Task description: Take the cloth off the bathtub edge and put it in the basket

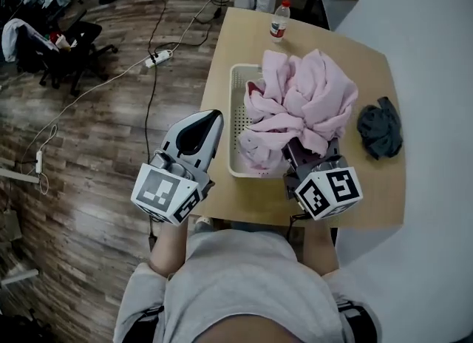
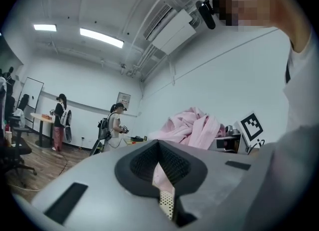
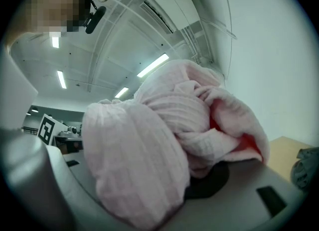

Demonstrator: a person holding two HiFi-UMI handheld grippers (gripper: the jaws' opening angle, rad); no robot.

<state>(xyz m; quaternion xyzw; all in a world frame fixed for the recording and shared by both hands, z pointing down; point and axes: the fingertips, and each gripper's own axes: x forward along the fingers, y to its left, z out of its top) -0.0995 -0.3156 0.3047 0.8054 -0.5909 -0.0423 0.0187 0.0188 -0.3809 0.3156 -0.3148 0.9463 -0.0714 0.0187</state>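
While the right gripper [image 1: 309, 153] pinches the cloth [image 1: 303, 97] over the basket [image 1: 238, 112], only release remains; left gripper [image 1: 209, 118] is closed, empty.

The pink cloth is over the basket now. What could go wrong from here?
1. The pink cloth heaps above the basket rim and overhangs its right side, so part may slide onto the table.
2. Cloth lies bunched over the right claw, so it may snag and pull back out.
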